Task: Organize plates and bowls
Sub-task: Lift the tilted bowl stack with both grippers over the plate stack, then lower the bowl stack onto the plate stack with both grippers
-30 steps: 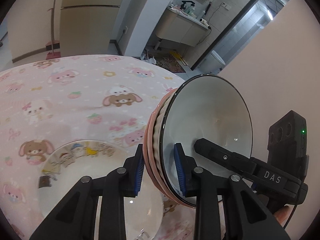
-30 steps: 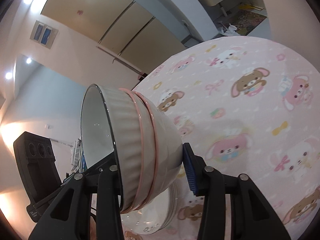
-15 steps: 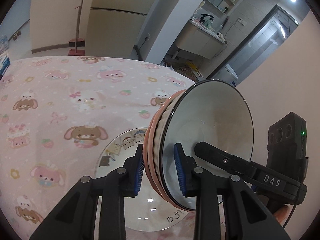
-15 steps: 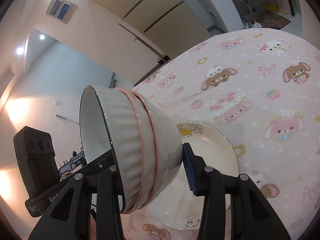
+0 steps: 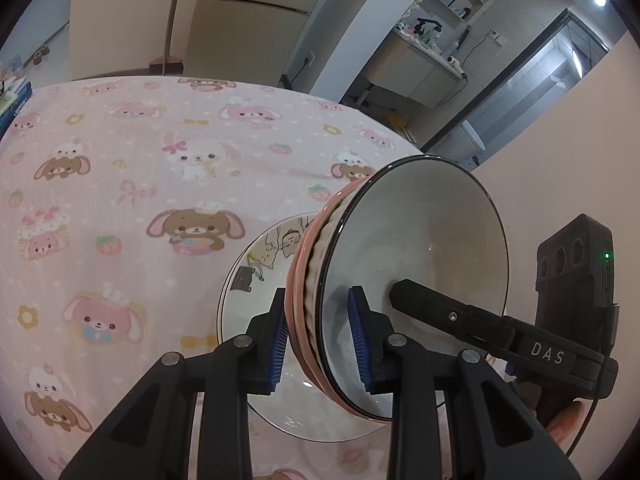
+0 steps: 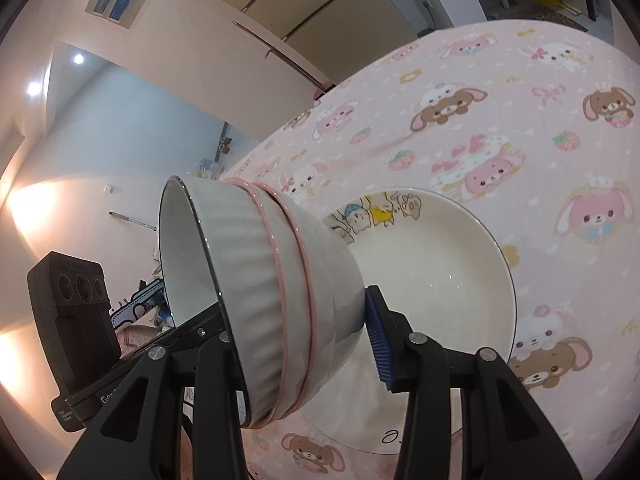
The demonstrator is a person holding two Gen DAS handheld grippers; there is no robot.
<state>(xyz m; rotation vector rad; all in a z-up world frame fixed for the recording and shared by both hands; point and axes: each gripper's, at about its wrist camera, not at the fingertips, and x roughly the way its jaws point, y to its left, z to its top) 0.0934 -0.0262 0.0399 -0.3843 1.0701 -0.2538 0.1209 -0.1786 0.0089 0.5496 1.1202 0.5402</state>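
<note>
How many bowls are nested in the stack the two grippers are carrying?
3, going by the rims: a dark-rimmed ribbed bowl innermost, then two pink-rimmed bowls nested around it, held tilted above the cartoon plate by left gripper and right gripper. More could hide inside.

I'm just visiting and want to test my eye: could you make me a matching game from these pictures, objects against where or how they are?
Things:
1. stack of ribbed grey-white bowls with pink rims
2. cream plate with cartoon animals
3. pink cartoon-bunny tablecloth
4. left gripper

States:
A. covers the table
B. tilted on its side, clamped by both grippers
C. lies flat under the bowls
D. pinches the stack's rim

Pairs: 1-B, 2-C, 3-A, 4-D
</note>
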